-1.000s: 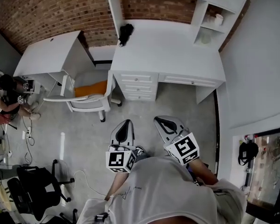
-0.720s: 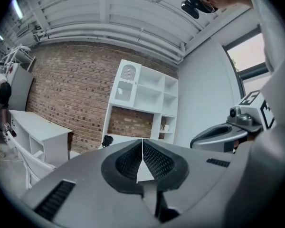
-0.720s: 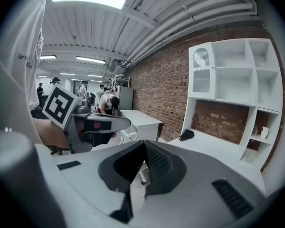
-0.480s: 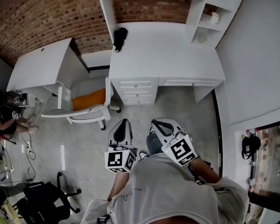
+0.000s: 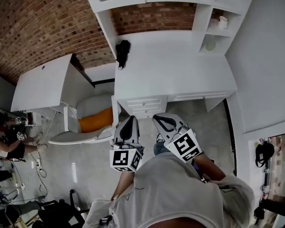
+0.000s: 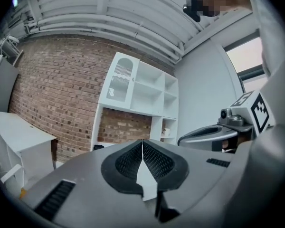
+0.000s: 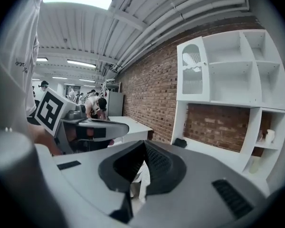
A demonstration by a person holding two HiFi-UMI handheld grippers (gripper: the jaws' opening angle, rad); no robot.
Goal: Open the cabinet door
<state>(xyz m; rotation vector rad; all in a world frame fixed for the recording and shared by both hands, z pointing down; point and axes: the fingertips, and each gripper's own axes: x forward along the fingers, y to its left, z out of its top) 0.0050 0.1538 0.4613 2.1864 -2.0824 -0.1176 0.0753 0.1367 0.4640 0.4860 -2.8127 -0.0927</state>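
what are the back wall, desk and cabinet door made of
Back wall: bare red-brown brick, matte, mortar lines visible.
Desk: smooth white board, probably painted or laminated wood.
Cabinet door: white frame; panel looks like ribbed glass or plastic.

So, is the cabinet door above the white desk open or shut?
Shut. The cabinet door, with its arched window, sits flush in the front of the shelf unit; no gap shows along its edges.

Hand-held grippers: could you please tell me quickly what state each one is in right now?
Left hand-held gripper: closed, holding nothing.
Right hand-held gripper: closed, holding nothing.
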